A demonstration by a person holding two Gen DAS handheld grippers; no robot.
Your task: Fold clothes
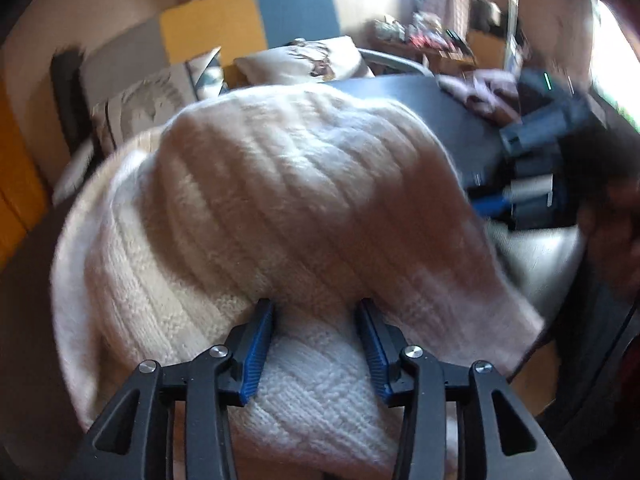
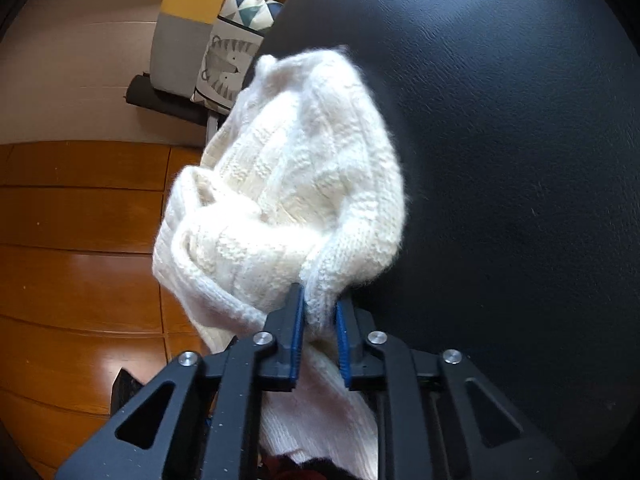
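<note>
You are mid-lift: your right gripper (image 2: 319, 317) pinches an edge of the fluffy white cable-knit sweater (image 2: 296, 184) above the black leather-textured tabletop (image 2: 500, 140). Your left gripper (image 1: 315, 316) has its blue-padded jaws set apart around the knit, grip uncertain. Next, likely spread it flat.

In the left wrist view, the knitted sweater (image 1: 280, 208) is spread across the centre of the frame, with the left hand-held gripper (image 1: 316, 316) at the bottom centre, its jaws apart around a fold. The tabletop (image 1: 420, 100) is seen behind, upper right, and cushions (image 1: 304, 60) at the upper centre. In the right wrist view, the sweater (image 2: 288, 192) is bunched at the centre on the tabletop (image 2: 500, 160), the floor (image 2: 80, 260) lies to the left, and the right hand-held gripper (image 2: 320, 312) is clamped on its edge at the bottom.
</note>
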